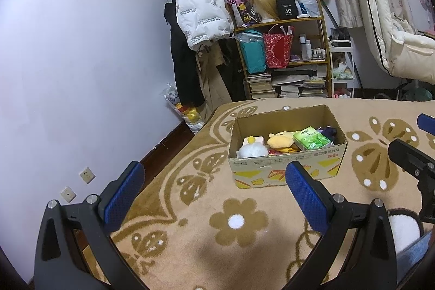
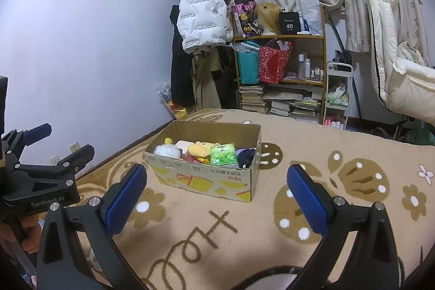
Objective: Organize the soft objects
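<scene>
The left gripper (image 1: pixel 214 189) hangs over the patterned tan blanket (image 1: pixel 244 249) with its blue-padded fingers (image 1: pixel 123 193) spread wide and nothing between them. Seen from the right wrist, its black body carries the lettering "GenRobot.AI". Ahead of those fingers and a little toward the right one sits the open cardboard box (image 1: pixel 288 170), resting on the blanket, apart from both pads. Inside it, from left to right, lie a white fluffy toy (image 1: pixel 252 150), a yellow plush (image 1: pixel 280 142), a green tissue pack (image 1: pixel 311 141) and something dark purple (image 1: pixel 327 131) at the far right end. Red and yellow print runs along the box's front wall, too small to read.

The right gripper (image 2: pixel 217 193) hovers beside it, fingers (image 2: pixel 308 201) likewise held wide apart and empty; the box lies ahead between them, nearer the left finger.

Beyond, a white puffer jacket (image 2: pixel 202 21) hangs by a wooden shelf (image 2: pixel 301 37), where a black box reads "40" (image 2: pixel 289 23).
</scene>
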### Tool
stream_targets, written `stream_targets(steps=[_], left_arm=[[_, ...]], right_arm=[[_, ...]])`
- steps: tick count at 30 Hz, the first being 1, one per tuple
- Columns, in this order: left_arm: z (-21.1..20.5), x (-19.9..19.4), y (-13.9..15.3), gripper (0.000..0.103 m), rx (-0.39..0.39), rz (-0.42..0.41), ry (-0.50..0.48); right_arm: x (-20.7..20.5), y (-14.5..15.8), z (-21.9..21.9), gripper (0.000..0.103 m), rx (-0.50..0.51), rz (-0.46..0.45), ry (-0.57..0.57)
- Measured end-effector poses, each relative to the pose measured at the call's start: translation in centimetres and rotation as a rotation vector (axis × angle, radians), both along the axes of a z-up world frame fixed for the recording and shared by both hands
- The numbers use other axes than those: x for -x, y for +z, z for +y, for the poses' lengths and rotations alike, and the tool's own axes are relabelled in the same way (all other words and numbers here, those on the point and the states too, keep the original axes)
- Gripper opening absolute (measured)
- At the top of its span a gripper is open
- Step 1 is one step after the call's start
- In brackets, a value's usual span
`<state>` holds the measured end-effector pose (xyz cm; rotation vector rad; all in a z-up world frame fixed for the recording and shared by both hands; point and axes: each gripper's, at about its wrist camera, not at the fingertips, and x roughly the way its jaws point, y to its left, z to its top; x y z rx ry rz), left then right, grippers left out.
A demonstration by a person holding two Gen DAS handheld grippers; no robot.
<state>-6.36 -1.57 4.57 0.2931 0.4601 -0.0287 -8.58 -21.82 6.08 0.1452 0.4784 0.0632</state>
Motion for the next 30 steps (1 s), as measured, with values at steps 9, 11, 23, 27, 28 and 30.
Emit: stream_targets(steps=[9,11,23,27,28,30], left_arm=[[0.03,0.10,0.16,0.102,0.002,-0.008,0.001],[0.04,0.09,0.16,0.102,0.004,-0.008,0.001],[0.21,0.06,0.17,0.102,0.004,-0.008,0.003],[0.20,0.08,0.20,0.103,0.005,-0.007,0.005],[0.25,0.06,0.20,0.103,0.005,-0.008,0.005],[0.24,0.06,0.20,0.102,0.004,-0.008,0.006]], right_arm=[[-0.04,-0.08,0.16,0.103,0.006,0.003,0.002],[-0.08,-0.07,0.20,0.103,0.005,0.003,0.001],[-0.05,-0.11,0.22,0.103,0.005,0.002,0.001],[-0.11,-0.11,0.25,0.103,0.006,0.000,0.000],[-0.09,-0.11,0.23,0.103,0.005,0.001,0.000],[-0.11,-0.13,0.24,0.103,0.004,0.000,0.000]])
